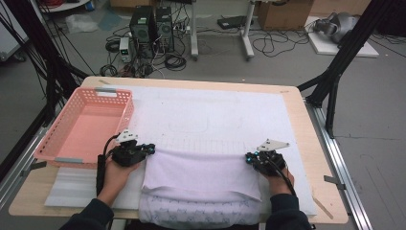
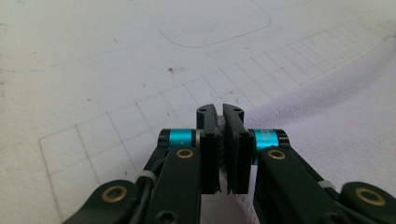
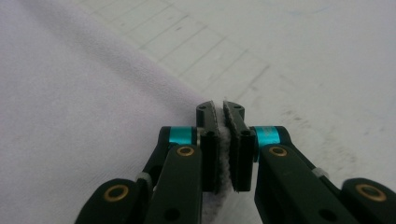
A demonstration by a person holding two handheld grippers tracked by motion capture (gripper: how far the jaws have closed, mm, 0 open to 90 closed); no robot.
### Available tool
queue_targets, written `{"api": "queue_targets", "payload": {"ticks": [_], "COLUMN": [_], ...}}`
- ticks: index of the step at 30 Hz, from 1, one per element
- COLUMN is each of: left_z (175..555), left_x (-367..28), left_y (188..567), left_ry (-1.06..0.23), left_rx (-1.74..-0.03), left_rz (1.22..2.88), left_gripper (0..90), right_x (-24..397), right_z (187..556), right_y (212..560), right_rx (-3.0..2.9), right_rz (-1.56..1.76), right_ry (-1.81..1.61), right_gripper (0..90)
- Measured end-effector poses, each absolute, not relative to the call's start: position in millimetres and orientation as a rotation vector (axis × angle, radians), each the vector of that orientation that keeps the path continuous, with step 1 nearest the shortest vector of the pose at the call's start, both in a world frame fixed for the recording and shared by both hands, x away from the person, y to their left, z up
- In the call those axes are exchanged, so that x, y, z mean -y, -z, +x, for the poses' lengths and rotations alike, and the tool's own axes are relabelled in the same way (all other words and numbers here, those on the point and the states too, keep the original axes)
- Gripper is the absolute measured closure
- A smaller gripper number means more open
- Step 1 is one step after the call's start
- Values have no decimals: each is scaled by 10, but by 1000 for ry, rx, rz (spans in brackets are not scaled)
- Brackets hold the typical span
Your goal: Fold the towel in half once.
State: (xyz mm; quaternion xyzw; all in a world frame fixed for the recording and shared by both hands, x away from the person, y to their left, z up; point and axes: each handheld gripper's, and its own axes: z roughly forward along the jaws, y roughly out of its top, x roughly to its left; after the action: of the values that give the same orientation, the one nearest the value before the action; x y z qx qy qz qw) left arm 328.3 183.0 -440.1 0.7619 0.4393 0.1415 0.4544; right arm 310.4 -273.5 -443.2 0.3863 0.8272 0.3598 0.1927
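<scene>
Pinching the far corners of the folded lavender towel (image 1: 201,175), the left claw (image 2: 220,121) and right claw (image 3: 220,116) are each clamped on its fabric. Between them the towel lies flat on the white mat (image 1: 215,115). A pink basket (image 1: 86,127) stands just outside the left claw.

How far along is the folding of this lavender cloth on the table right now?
Done: the lavender cloth already lies doubled, its upper layer over a patterned layer at the near edge. In hand: the left gripper and right gripper are each shut on a far corner of it, with fabric pinched between the jaws in both gripper views. Left, probably: another fold, then perhaps moving it into the pink basket.
</scene>
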Motion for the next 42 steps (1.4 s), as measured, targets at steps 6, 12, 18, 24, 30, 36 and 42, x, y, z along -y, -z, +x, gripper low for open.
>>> {"api": "queue_targets", "payload": {"ticks": [6, 12, 18, 24, 30, 36, 42], "left_z": [3568, 3829, 4065, 4318, 4469, 4506, 4391], "left_x": [-1749, -1708, -1686, -1715, -1747, -1734, -1712], "left_y": [4350, 4219, 4142, 4087, 4118, 4225, 4117], "left_ry": [-355, -388, -433, -450, -475, -448, -391], "left_rx": [-1128, -1136, -1138, -1168, -1174, -1204, -1182], "left_rz": [1853, 1834, 1811, 1764, 1708, 1734, 1768], "left_gripper": [856, 857, 857, 856, 857, 803, 432], "right_x": [2805, 2833, 2801, 2740, 2684, 2560, 2571], "right_z": [3326, 3530, 3746, 4040, 4246, 4348, 4273], "right_y": [4363, 4285, 4171, 4026, 4000, 4032, 4055], "right_rx": [-2236, -2177, -2135, -2107, -2074, -2048, -2040], "right_rz": [1104, 1124, 1091, 1072, 1087, 1120, 1174], "right_ry": [-990, -1012, -980, -948, -923, -903, -949], "right_gripper": [857, 857, 857, 856, 856, 845, 630]}}
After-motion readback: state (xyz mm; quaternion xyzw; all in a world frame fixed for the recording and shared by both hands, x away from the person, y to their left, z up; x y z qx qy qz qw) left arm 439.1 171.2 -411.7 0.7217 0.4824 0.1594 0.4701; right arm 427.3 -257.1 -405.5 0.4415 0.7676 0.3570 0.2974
